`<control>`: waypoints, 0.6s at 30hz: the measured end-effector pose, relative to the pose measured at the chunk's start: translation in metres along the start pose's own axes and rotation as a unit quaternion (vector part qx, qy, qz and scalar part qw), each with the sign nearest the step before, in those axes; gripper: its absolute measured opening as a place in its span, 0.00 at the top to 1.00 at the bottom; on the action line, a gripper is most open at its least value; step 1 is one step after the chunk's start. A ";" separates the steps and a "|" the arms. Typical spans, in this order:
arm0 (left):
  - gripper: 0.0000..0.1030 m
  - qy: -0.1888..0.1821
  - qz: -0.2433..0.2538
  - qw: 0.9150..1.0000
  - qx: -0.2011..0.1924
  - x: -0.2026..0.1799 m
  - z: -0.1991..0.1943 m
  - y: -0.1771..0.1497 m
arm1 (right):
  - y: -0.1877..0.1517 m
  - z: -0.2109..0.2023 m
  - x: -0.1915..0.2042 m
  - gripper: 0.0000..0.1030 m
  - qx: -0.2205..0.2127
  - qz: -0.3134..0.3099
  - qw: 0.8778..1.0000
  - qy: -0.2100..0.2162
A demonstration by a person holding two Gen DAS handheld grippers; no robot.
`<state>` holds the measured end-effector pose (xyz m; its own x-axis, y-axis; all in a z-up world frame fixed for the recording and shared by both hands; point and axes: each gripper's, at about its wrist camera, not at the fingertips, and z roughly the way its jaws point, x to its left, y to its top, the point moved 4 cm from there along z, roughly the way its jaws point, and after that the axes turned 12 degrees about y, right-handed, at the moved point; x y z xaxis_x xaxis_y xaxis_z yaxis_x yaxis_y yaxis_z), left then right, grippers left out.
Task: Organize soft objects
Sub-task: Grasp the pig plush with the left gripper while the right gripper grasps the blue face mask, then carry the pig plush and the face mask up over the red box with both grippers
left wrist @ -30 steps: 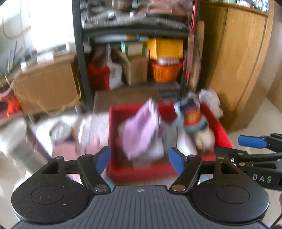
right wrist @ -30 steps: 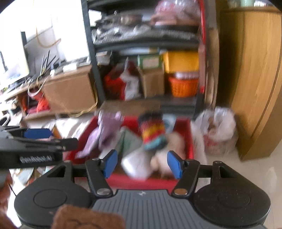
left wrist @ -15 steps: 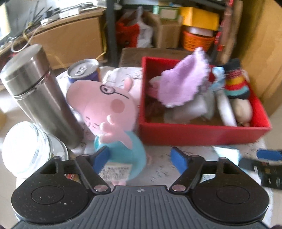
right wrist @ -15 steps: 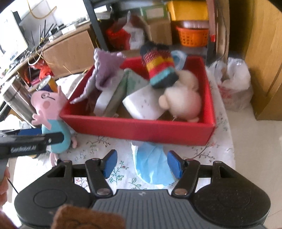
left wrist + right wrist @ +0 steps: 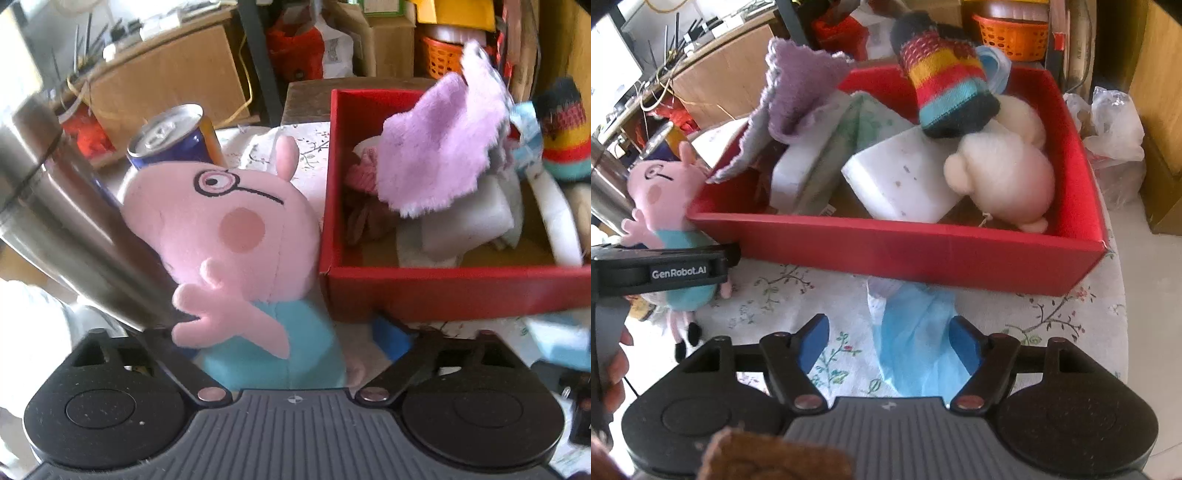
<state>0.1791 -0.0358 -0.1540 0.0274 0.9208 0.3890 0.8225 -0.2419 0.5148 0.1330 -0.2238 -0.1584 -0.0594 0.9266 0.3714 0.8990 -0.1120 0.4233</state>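
Note:
A pink pig plush (image 5: 229, 229) in a teal shirt stands on the table against the left wall of the red box (image 5: 443, 291). My left gripper (image 5: 286, 341) straddles its body. Its jaws are closing, and the one blue pad (image 5: 391, 339) I can see stands clear of the plush. A crumpled blue soft sheet (image 5: 916, 332) lies in front of the red box (image 5: 886, 243). My right gripper (image 5: 888, 341) hovers over it with jaws opening, the sheet between the pads and not pinched. The box holds a purple cloth (image 5: 439, 147), a striped knit piece (image 5: 945, 74), a white plush (image 5: 1001, 173) and white blocks (image 5: 905, 177).
A steel flask (image 5: 74, 229) and a blue drink can (image 5: 170, 136) stand just left of the pig. The floral tablecloth (image 5: 1052, 314) ends at a rounded edge on the right, with a plastic bag (image 5: 1115, 129) beyond it. Shelves, cardboard boxes and a wooden cabinet stand behind.
Both grippers have dropped and tilted down toward the table. The pig now fills the space between the left fingers. The right fingers stand wider apart over the blue sheet.

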 end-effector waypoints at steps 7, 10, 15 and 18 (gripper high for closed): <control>0.39 -0.049 -0.030 0.998 0.014 0.025 -0.008 -0.011 | -0.001 0.010 -0.003 0.79 0.003 -0.018 0.998 -0.055; 0.40 -0.090 -0.047 0.994 0.034 0.033 -0.015 -0.018 | -0.001 0.006 -0.005 0.99 0.009 0.012 1.000 -0.027; 0.40 -0.141 -0.066 0.987 0.046 0.047 -0.034 -0.029 | -0.013 -0.005 0.005 1.00 0.010 0.004 1.000 -0.006; 0.40 -0.160 -0.067 0.984 0.038 0.052 -0.051 -0.033 | -0.014 -0.016 0.013 1.00 0.004 0.000 1.000 0.010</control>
<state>0.1249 0.0045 -0.1114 0.0837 0.9950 0.0545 0.8706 -0.0996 0.4818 0.1131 -0.2160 -0.1467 -0.0675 0.9193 0.3878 0.9024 -0.1095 0.4168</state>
